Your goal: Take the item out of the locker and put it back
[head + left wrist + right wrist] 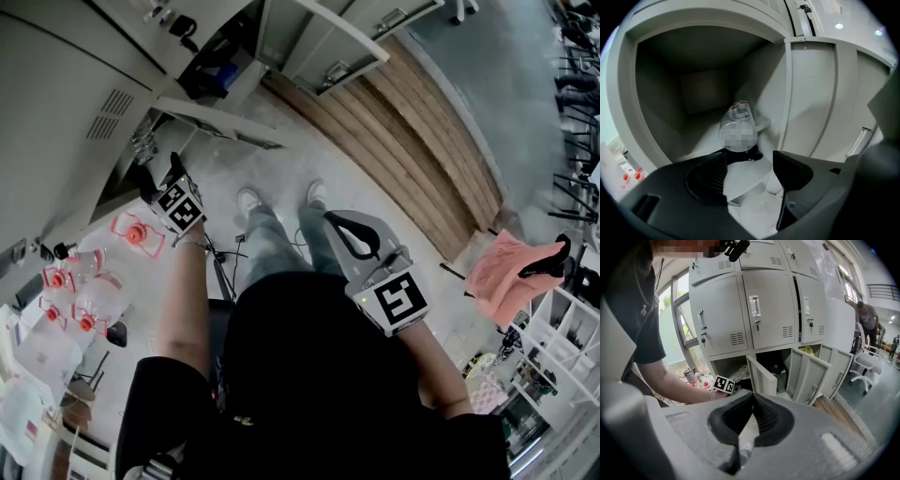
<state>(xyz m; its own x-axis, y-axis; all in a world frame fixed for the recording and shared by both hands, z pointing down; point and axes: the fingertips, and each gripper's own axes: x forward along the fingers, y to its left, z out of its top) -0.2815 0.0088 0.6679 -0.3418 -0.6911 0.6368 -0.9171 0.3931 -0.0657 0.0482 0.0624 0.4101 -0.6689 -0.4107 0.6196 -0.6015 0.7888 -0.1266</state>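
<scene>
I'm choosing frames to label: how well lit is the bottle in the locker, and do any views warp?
Left gripper view: bottle lies in a dim, shadowed locker, partly under a mosaic patch. Both gripper views: fisheye, bowed locker edges, dark corners. Head view: evenly lit, blurred at right edge.

The locker [708, 56] is matt grey painted metal, the bottle [739, 113] clear glossy plastic, the floor strip [422, 150] wooden planks.

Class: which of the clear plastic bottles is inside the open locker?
The bottle just beyond the open left gripper; the red-capped bottles lie outside on the floor.
</scene>
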